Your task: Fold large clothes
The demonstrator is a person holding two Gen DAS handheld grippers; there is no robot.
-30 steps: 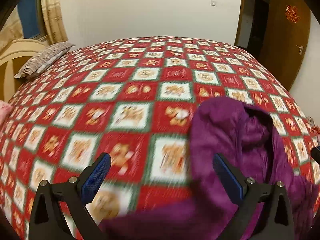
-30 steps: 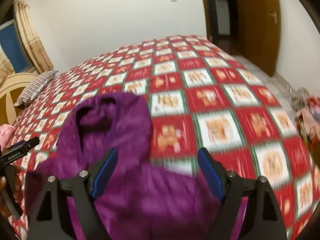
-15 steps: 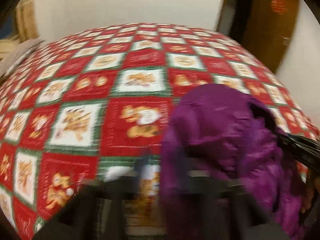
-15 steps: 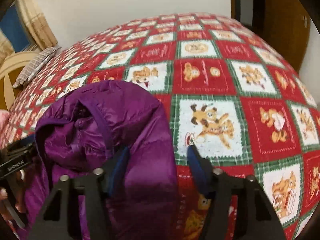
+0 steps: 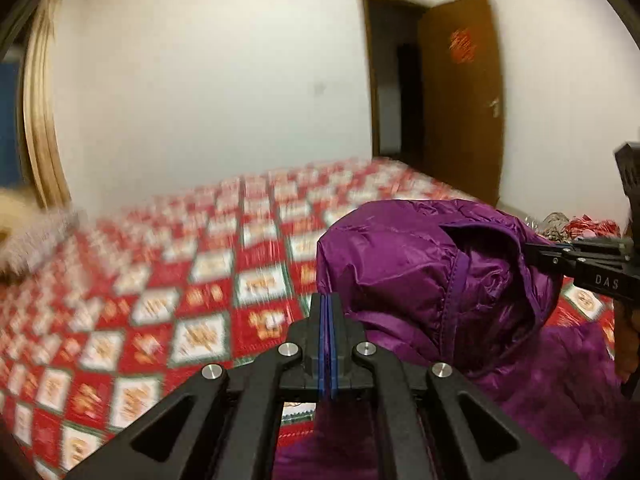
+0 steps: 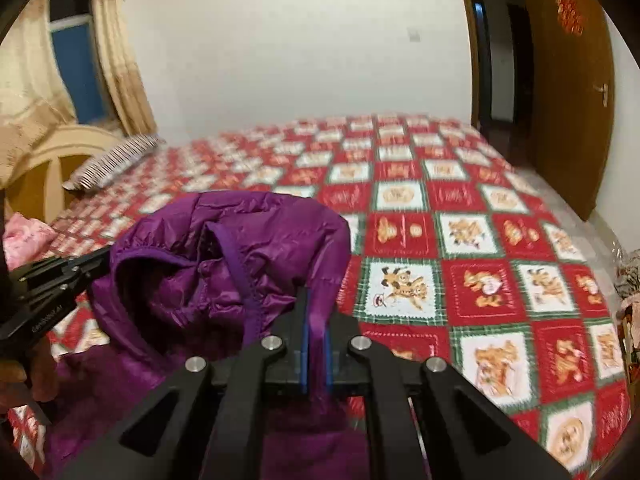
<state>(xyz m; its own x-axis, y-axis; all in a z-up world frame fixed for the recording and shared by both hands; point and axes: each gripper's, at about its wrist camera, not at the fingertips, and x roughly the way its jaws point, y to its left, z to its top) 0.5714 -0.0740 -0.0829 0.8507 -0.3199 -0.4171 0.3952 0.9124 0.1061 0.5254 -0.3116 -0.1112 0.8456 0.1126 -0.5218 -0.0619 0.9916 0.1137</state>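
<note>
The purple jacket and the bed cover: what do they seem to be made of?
The purple jacket looks like thin, shiny synthetic cloth, perhaps nylon, with padding inside: it has a sheen, fine crinkles and a puffy hood. The bed cover looks like matte printed woven cloth, perhaps cotton: it shows no shine, lies flat and carries red, green and white squares with cartoon pictures. Neither fibre can be told for certain.

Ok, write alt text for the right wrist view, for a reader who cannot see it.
The right gripper is shut on a fold of a purple hooded jacket, which lies on a bed covered in a red, green and white cartoon-print spread. The left gripper meets the hood from the left; a striped pillow and brown door lie beyond.
</note>
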